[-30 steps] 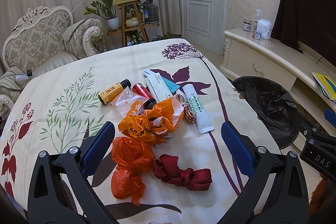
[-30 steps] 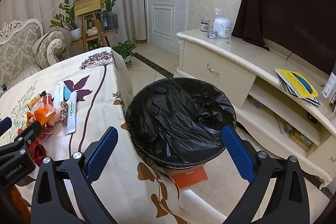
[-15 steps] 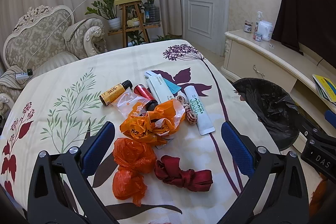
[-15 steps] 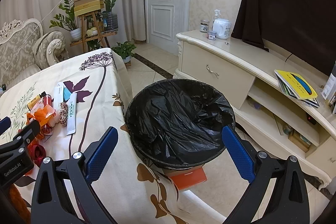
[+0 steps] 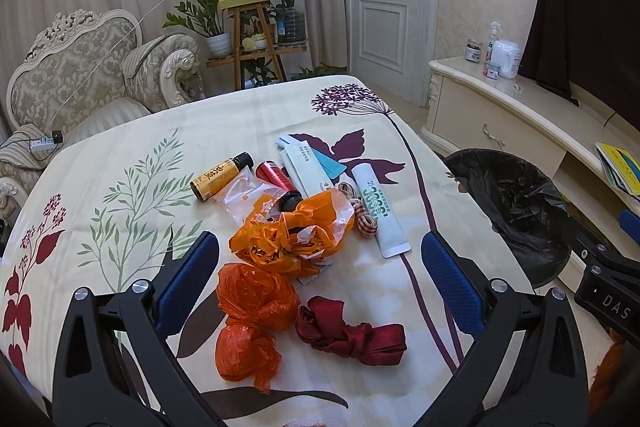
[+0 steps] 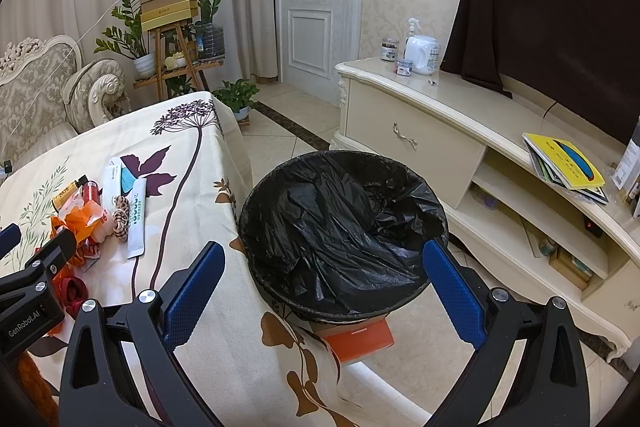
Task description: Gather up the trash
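Trash pile on cream floral-print tablecloth table (image 5: 120,131), clustered toward its right edge. Left gripper (image 5: 320,275) with blue-padded black fingers hangs above the near part of the pile, jaws spread wide, nothing between them. Directly between its fingers in view: crumpled solid orange plastic bag (image 5: 252,319), and just right of it a knotted dark red satin ribbon (image 5: 352,331), the two touching or nearly so. Farther in, a translucent orange printed plastic bag (image 5: 292,235) lies bunched, overlapping a clear plastic wrapper (image 5: 244,191) and the black cap end of a red tube-shaped bottle (image 5: 276,177). Amber-yellow small bottle with black cap (image 5: 220,177) lies on its side left of the red one, near but apart. Pale green-white flat sachets (image 5: 304,167) sit beyond, with a blue flat piece beside them. Long white tube-style packet with green lettering (image 5: 380,215) lies closest to the right edge, a coil of red-white striped twine (image 5: 360,215) touching its left side.

Right gripper (image 6: 324,279), same blue-padded build, is off the table's right edge, above a round bin lined with black plastic bag (image 6: 344,227); jaws wide apart, empty. Bin stands on the tiled floor just beside the table edge, with an orange box (image 6: 356,339) under it. Cream sideboard cabinet (image 6: 420,131) stands behind the bin.
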A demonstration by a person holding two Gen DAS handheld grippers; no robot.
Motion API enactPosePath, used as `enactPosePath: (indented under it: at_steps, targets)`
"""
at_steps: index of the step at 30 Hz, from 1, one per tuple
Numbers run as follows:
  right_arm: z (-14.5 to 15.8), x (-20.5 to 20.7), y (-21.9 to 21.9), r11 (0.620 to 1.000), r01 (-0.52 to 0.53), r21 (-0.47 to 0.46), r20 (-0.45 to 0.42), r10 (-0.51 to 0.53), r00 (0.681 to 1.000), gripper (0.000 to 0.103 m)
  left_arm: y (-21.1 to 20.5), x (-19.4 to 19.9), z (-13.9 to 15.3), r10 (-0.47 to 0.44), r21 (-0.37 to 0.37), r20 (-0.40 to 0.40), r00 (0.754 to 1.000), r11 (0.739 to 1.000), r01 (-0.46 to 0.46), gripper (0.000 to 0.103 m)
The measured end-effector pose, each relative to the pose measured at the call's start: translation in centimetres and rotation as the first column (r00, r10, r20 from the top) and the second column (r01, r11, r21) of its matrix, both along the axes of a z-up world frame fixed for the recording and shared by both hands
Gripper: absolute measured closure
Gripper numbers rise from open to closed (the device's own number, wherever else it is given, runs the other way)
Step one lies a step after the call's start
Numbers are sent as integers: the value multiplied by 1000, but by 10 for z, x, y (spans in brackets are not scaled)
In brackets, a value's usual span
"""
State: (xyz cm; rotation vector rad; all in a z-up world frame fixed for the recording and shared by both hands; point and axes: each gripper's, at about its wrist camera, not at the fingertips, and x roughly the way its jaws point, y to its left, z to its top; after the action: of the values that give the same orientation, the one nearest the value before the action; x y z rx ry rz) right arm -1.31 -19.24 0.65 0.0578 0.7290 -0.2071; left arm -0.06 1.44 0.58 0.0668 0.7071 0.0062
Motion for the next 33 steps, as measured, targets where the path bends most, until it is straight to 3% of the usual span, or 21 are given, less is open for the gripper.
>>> enactPosePath:
  at_steps: [24, 33]
  targets:
    - [-3, 5, 6, 1000, -13, -8, -16, 13, 1000, 6, 0, 1, -2, -11, -8, -19, 1000, 1000, 11, 4]
    - [-5, 8, 26, 998, -63, -1, -35, 63, 997, 6, 32, -12, -6, 1, 1, -42, 999, 1000, -1, 6]
